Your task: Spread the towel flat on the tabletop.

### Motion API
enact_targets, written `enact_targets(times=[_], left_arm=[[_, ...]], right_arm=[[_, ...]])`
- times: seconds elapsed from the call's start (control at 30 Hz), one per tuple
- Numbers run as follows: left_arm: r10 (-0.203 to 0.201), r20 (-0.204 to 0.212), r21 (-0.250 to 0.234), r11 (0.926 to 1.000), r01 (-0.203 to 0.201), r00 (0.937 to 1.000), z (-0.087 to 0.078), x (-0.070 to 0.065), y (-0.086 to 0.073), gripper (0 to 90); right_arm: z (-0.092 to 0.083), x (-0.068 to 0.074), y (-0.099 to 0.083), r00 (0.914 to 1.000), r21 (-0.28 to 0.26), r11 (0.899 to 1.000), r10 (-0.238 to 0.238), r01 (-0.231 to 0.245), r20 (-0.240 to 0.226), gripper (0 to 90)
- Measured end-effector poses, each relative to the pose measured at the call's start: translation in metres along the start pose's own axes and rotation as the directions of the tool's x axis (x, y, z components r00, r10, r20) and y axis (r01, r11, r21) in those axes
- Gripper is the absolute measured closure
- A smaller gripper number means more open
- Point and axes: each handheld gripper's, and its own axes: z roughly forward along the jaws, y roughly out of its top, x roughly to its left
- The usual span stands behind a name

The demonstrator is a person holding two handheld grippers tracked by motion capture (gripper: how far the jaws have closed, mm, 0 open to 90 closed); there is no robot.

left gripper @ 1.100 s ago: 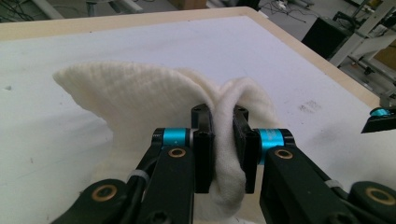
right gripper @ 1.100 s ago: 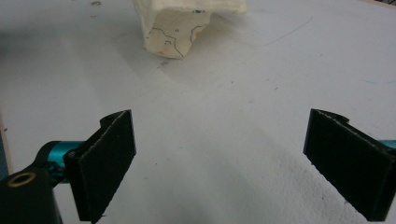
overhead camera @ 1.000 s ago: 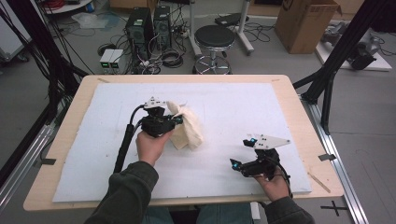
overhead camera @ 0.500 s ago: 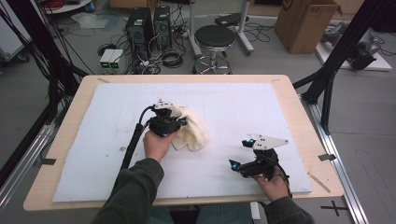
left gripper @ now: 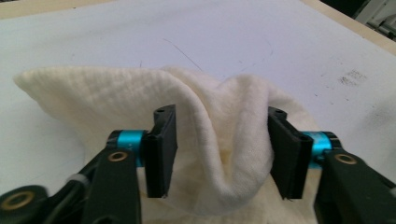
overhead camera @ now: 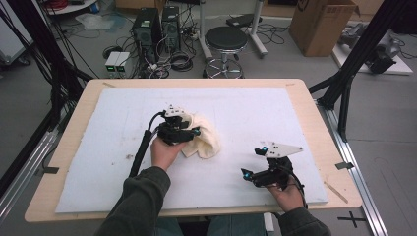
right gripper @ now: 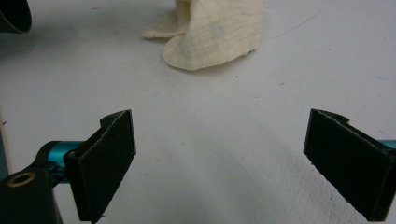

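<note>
One crumpled cream waffle-weave cloth (overhead camera: pixel 201 140) on the white foam-covered surface (overhead camera: pixel 255 113). Two black hand-held grippers: the left gripper (overhead camera: pixel 178 129), the right gripper (overhead camera: pixel 268 164). Behind, one round black stool (overhead camera: pixel 225 38), one brown cardboard box (overhead camera: pixel 322 24), two black computer towers (overhead camera: pixel 158 24).

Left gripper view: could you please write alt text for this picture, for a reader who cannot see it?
A bunched cream cloth rises in a thick fold between the two black jaws of the left tool, which stand apart on either side of it. Behind the cloth lies a white table cover with a few dark marks.
</note>
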Motion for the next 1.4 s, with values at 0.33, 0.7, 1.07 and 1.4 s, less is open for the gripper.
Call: enact_targets(times=[0.33,0.7,1.07,1.4], left_arm=[[0.05,-0.008,-0.048,0.9975,-0.051,0.9987,-0.027,0.004,0.004,34.3],[0.068,0.005,-0.081,0.9944,-0.067,0.9977,-0.049,0.015,-0.011,33.3],[0.107,0.027,-0.084,0.9909,-0.105,0.9939,-0.059,0.018,-0.028,32.2],[0.135,0.035,-0.049,0.9899,-0.133,0.9902,-0.06,0.019,-0.041,34.2]], right_arm=[[0.0,0.0,-0.001,1.0,-0.004,1.0,-0.001,0.001,0.002,8.5],[0.002,-0.001,-0.002,0.9999,0.007,1.0,0.006,-0.006,0.012,8.5],[0.002,-0.001,-0.002,0.9996,0.012,1.0,0.008,-0.008,0.029,8.5],[0.002,-0.002,-0.003,0.9994,0.011,1.0,0.013,-0.013,0.032,8.5]])
